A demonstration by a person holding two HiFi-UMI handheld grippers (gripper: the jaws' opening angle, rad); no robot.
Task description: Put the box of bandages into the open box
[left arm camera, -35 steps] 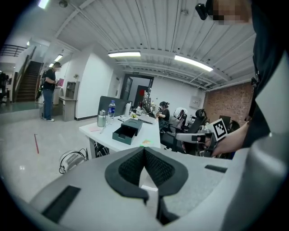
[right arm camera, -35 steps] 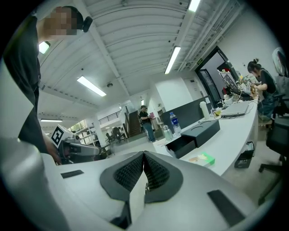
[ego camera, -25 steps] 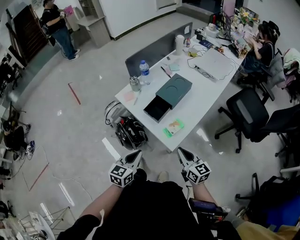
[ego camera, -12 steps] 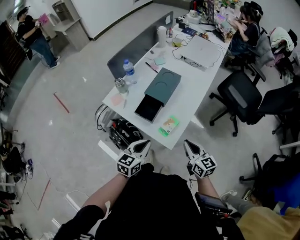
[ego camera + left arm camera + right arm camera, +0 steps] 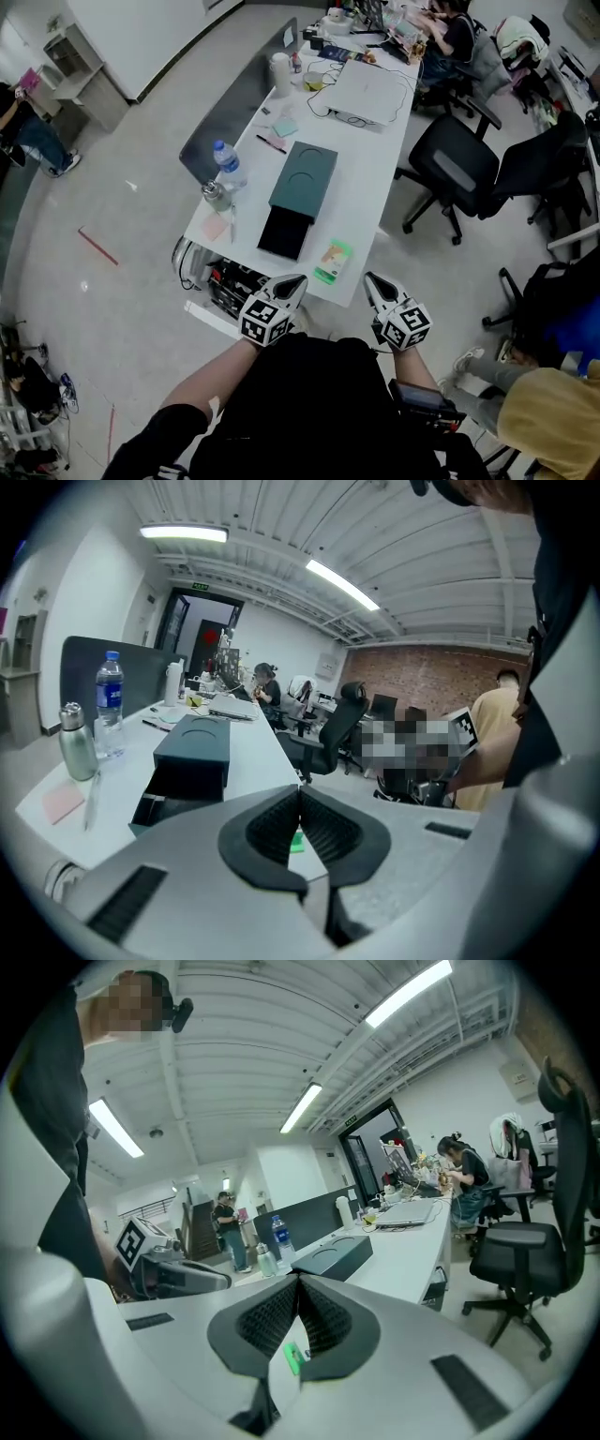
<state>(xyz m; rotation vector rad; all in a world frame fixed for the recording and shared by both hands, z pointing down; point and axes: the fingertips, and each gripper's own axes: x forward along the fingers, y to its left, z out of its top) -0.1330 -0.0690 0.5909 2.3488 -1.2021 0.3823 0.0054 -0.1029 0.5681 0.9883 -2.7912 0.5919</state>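
The person has stepped closer to the white table (image 5: 361, 187), so the left gripper (image 5: 296, 279) and right gripper (image 5: 371, 278) now reach its near edge, near the green bandage box (image 5: 333, 261).

**A:** What stands along the left edge of the desk (image 5: 375, 178)?

**B:** A water bottle (image 5: 226, 165), upright, with a metal flask (image 5: 215, 195) just beside it. A pink note (image 5: 215, 226) lies closer to the near left corner.

**A:** And toward the far end?

**B:** A flat white laptop (image 5: 364, 91) with cables around it. Nearer the left edge are a pen (image 5: 271, 143) and a pale green note (image 5: 286, 127) (too small to read). A grey divider panel (image 5: 234, 103) runs along that left edge.

**A:** Off the desk?

**B:** A black office chair (image 5: 457, 167) stands by the right edge, and a seated person (image 5: 457, 33) is at the far end. A dark bag (image 5: 232, 279) sits on the floor below the near left corner. A red strip (image 5: 97, 247) lies on the floor, well apart.
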